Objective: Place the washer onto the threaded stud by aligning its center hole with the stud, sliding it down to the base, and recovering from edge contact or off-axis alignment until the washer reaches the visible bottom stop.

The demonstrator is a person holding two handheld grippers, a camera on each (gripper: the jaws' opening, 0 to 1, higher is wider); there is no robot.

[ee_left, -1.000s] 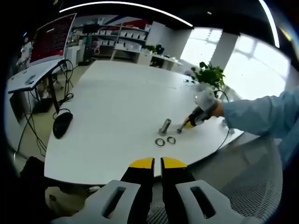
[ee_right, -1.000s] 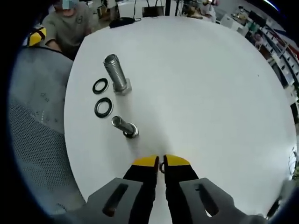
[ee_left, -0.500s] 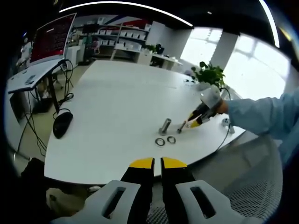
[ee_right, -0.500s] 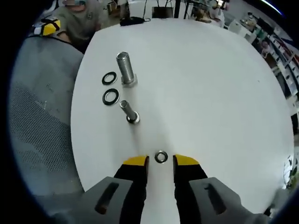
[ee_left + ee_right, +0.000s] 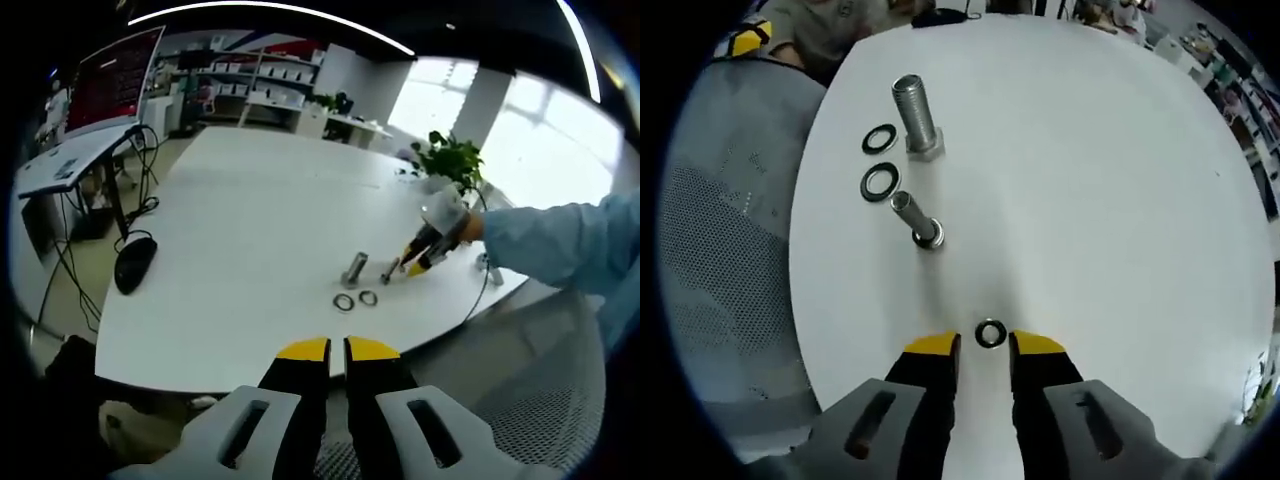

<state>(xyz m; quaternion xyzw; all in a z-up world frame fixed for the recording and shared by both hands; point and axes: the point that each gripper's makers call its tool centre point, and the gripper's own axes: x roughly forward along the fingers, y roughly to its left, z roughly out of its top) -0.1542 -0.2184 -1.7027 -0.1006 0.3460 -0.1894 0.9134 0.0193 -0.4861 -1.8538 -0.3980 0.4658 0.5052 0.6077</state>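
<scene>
R gripper [image 5: 985,347]: jaws parted, nothing held. Small washer [image 5: 989,333] lay flat on white table [image 5: 1110,200], just ahead of tips, between them. Small threaded stud [image 5: 916,220] stood upright beyond washer, up-left in view; large bolt [image 5: 919,116] and two dark washers [image 5: 880,160] farther. L gripper [image 5: 336,350]: jaws nearly shut, empty, well apart off table edge. R nearer.

Washer [image 5: 989,333] flat on table; stud [image 5: 917,219] upright nearby.

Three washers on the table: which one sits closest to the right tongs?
The small washer lying just ahead of the right tongs, at their open tips. The other two, darker washers lie farther off, beside the two upright studs.
</scene>
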